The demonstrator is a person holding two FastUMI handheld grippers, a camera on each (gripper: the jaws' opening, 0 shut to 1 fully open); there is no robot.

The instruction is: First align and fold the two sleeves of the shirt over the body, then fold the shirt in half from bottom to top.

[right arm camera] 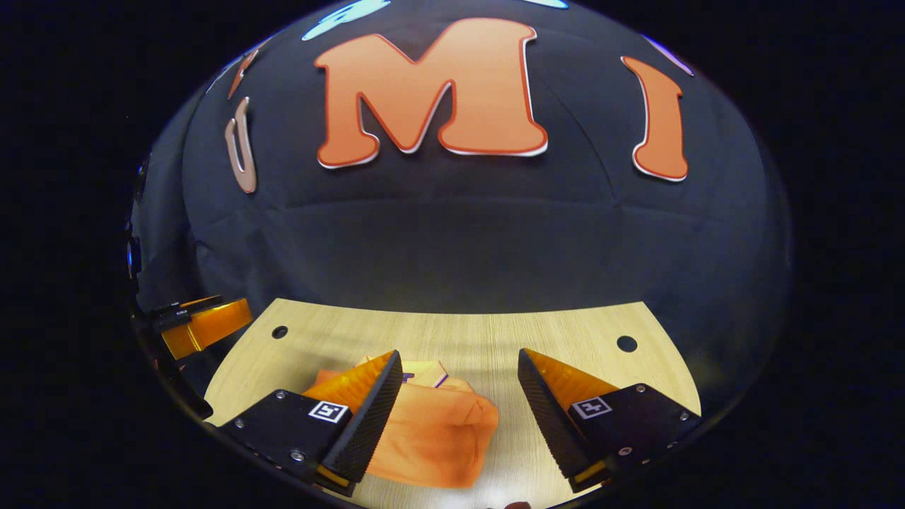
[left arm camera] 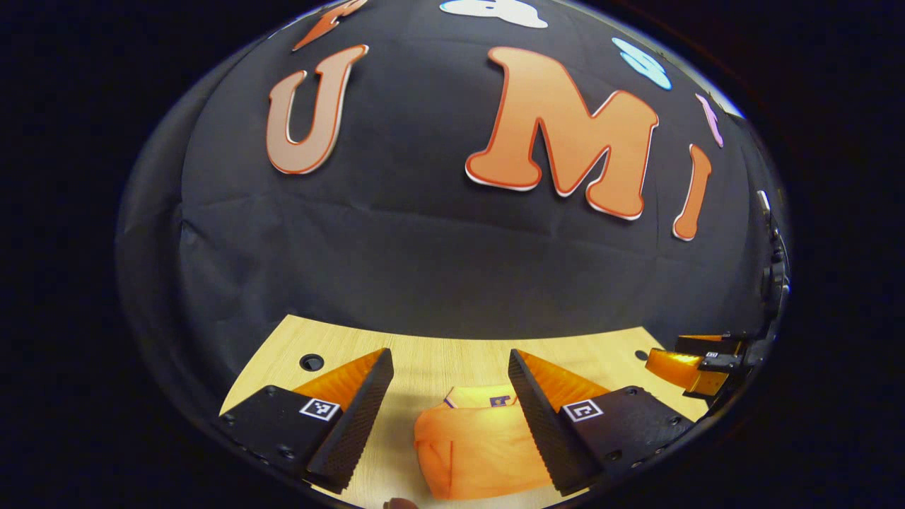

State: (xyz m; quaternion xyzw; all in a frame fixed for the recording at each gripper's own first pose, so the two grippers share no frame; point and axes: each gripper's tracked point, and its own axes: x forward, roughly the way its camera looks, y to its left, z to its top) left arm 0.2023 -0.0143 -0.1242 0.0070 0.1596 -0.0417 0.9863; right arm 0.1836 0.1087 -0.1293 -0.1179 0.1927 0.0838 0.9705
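The orange shirt (left arm camera: 481, 445) lies folded into a compact bundle on the light wooden worktop (left arm camera: 438, 357), its collar end with a small purple mark turned toward the booth wall. In the left gripper view the left claw (left arm camera: 450, 417) hangs above it, released, fingers spread wide with the bundle showing between them and running under the right-hand finger. In the right gripper view the shirt (right arm camera: 431, 431) sits partly behind the left-hand finger of the right claw (right arm camera: 459, 417), which is likewise spread apart and gripping nothing. Round holes (right arm camera: 626, 343) dot the worktop's far corners.
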